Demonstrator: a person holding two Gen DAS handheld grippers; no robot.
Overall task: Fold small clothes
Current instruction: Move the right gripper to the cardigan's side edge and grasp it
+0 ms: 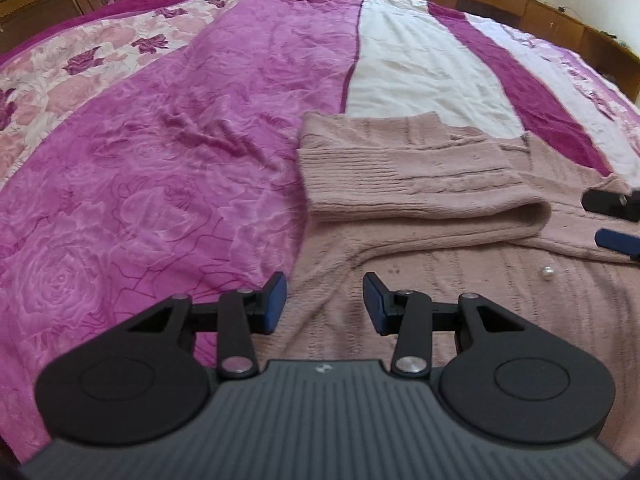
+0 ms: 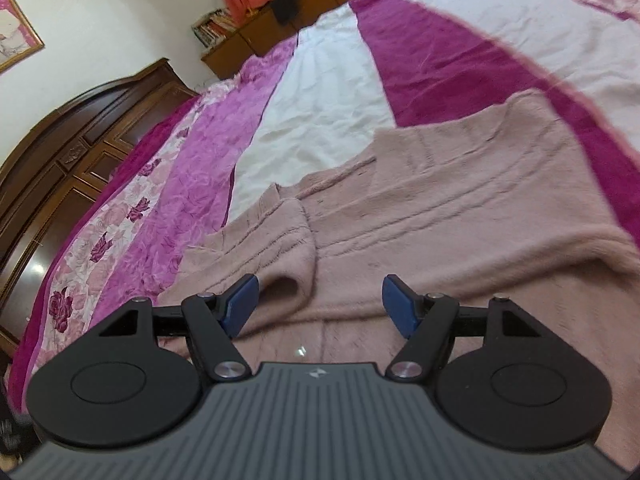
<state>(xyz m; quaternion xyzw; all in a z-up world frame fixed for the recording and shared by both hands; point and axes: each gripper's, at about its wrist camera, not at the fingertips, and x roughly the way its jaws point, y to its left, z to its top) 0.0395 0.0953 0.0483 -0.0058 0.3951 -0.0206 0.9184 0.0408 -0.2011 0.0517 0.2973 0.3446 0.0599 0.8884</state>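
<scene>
Both wrist views low, close, sharing sweater (image 1: 420, 184)

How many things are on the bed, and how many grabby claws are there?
Pink sweater: 1
Pearl bead on the sweater: 1
Grippers: 2, left gripper and right gripper, both open
Total: 4

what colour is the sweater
Dusty pink sweater, a ribbed knit; it shows best in the right wrist view.
</scene>
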